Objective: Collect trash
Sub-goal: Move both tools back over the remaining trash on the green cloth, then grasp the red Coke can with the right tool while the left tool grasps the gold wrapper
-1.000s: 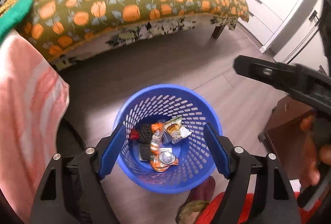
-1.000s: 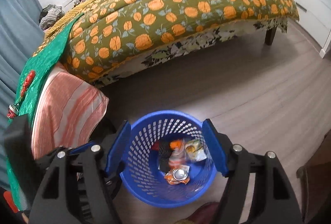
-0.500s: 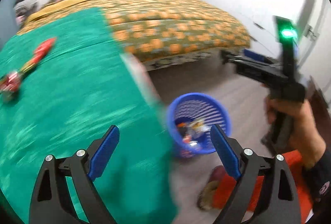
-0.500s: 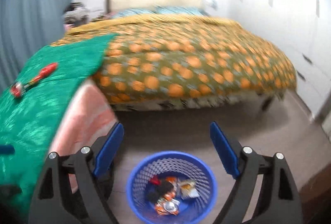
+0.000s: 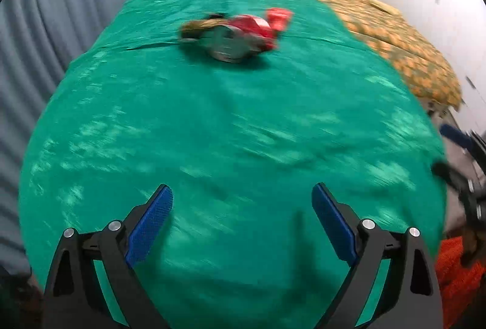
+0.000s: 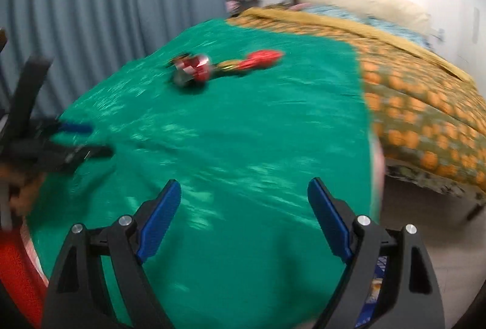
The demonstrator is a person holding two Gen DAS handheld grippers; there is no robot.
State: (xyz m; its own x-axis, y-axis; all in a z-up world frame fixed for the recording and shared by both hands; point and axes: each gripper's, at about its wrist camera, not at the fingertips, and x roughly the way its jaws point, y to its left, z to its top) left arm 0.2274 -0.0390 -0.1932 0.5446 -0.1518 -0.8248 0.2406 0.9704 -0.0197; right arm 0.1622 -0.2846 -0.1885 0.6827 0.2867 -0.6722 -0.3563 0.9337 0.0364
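A crushed red and silver can [image 5: 234, 39] lies far out on the green cloth [image 5: 212, 146], with a red wrapper [image 5: 278, 17] beside it. In the right wrist view the can [image 6: 193, 70] and the red wrapper [image 6: 261, 60] lie side by side on the cloth [image 6: 243, 131]. My left gripper [image 5: 241, 222] is open and empty over the near part of the cloth. My right gripper [image 6: 244, 218] is open and empty, also over the near cloth. Both views are blurred. The blue basket is out of view, except perhaps a sliver behind the right gripper.
A bed with an orange-patterned cover [image 6: 425, 104] stands to the right, with pillows [image 6: 358, 1] at its head. A grey curtain [image 6: 106, 10] hangs at the left. Bare floor [image 6: 455, 253] shows at the lower right. The right gripper shows at the left view's right edge [image 5: 461, 177].
Both grippers have swung up and left, away from the blue basket on the floor, to face the green cloth with the can and wrapper. Both stay open.
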